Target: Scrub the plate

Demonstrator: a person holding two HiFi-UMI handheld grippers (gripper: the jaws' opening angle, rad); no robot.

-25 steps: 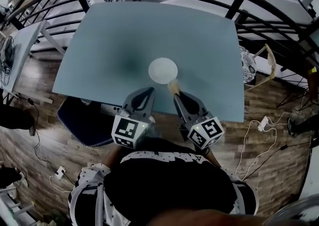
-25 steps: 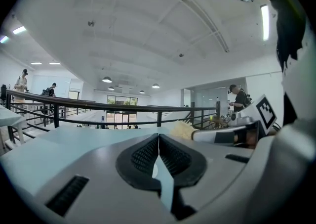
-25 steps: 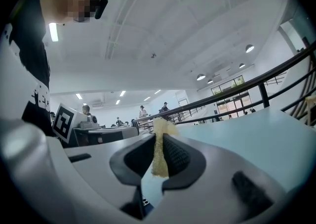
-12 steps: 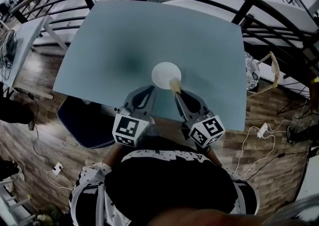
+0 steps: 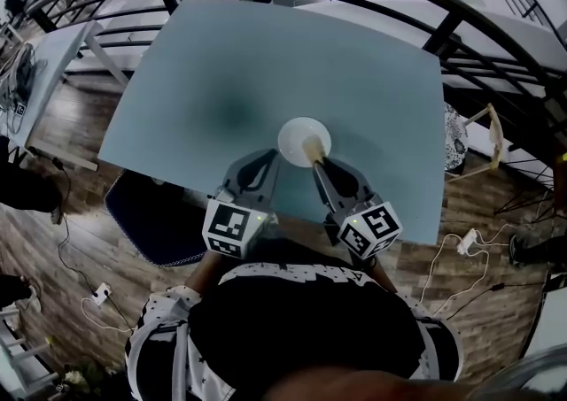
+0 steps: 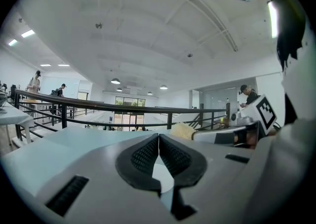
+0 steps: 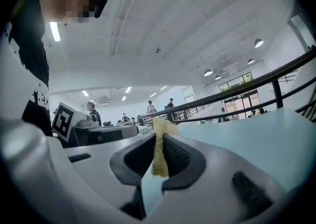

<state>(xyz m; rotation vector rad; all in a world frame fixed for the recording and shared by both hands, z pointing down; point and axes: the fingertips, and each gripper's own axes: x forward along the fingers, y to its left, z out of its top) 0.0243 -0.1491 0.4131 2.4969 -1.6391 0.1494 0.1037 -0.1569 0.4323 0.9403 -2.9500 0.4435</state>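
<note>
White plate [image 5: 304, 136] just beyond right tongs [image 5: 319, 165], yellow sponge [image 5: 309, 154] between.

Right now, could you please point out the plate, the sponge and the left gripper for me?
plate [image 5: 299, 134]: head view, on its bare white centre.
sponge [image 7: 159, 151]: right gripper view, on its yellow middle.
left gripper [image 6: 158, 138]: left gripper view, midway between its closed fingertips.
</note>
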